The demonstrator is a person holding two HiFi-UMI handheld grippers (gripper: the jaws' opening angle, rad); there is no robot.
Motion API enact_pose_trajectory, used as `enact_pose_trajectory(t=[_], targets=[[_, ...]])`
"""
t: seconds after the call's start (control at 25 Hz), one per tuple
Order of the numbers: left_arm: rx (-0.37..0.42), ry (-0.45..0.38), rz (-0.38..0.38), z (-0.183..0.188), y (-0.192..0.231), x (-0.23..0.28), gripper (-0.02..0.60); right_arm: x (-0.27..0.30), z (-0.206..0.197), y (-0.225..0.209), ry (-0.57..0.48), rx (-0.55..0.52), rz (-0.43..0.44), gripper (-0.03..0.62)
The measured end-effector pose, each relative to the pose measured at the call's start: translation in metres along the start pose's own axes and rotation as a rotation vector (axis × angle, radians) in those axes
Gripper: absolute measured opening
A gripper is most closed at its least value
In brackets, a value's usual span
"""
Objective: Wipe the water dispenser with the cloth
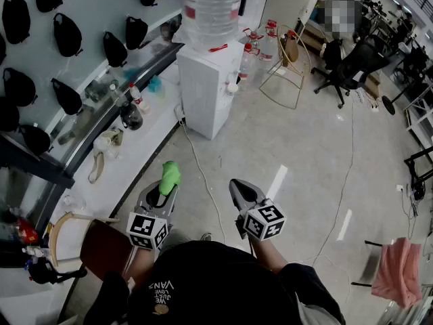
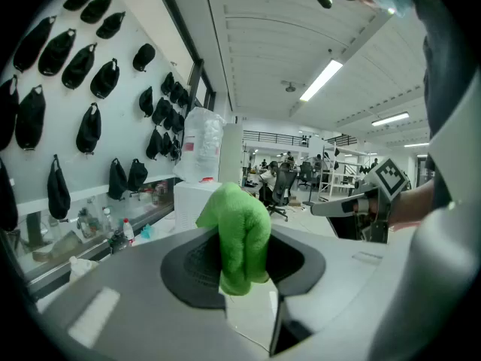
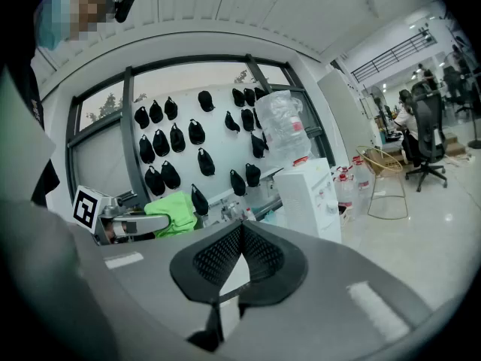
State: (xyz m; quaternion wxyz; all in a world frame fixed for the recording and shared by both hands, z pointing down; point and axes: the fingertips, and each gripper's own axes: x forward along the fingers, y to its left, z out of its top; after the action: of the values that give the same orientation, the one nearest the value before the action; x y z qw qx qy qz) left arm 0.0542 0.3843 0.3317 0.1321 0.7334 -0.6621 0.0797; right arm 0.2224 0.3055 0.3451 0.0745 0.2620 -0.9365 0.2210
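- The left gripper [image 1: 166, 191] is clamped on a bright green fuzzy cloth [image 2: 237, 235], which bunches between the jaws and sticks out past their tips; held that way, the free wad can serve as the wiping face
- The right gripper [image 3: 240, 230] sits just beside it at the same height, jaws pressed together with nothing between them, so it looks idle and clear of the cloth
- Both are carried low in front of the person, over the pale floor [image 1: 284, 141], pointing ahead; I judge this an approach, with wiping not yet begun
- To the left runs a long white counter [image 1: 135, 161] carrying small bottles [image 1: 135, 95] and clutter, none of it part of the job
- Well ahead, apart from both grippers, the white box-shaped water dispenser [image 1: 206, 90] stands at the counter's far end
- On top of it sits a large clear plastic water bottle [image 1: 211, 5], neck down; how much water it holds I cannot tell
- Just beyond, on the floor, stand spare clear bottles with red caps [image 1: 260, 46], beside a gold wire stand [image 1: 291, 66]
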Motion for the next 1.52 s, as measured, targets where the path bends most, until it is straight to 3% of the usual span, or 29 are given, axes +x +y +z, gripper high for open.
enact_pose_trajectory(t=[0.2,0.44,0.8,1.12,1.32,1.52], targets=[[-0.025,-0.009,-0.008,0.001,0.003,0.014,0.126,0.008,0.007,-0.005,-0.045,0.044,0.03,0.005],[-0.042,-0.047,-0.064,0.012,0.025,0.05,0.127,0.034,0.016,-0.023,-0.062,0.035,-0.032,0.006],[0.019,0.011,-0.261,0.033,0.098,0.149,0.126,0.122,0.046,-0.054,-0.1,0.089,-0.202,0.005],[0.128,0.068,-0.52,0.058,0.172,0.239,0.126,0.216,0.06,-0.073,-0.132,0.142,-0.379,0.006],[0.133,0.07,-0.566,0.05,0.199,0.293,0.126,0.248,0.063,-0.084,-0.124,0.16,-0.44,0.005],[0.149,0.061,-0.606,0.047,0.191,0.34,0.126,0.259,0.066,-0.108,-0.124,0.171,-0.458,0.005]])
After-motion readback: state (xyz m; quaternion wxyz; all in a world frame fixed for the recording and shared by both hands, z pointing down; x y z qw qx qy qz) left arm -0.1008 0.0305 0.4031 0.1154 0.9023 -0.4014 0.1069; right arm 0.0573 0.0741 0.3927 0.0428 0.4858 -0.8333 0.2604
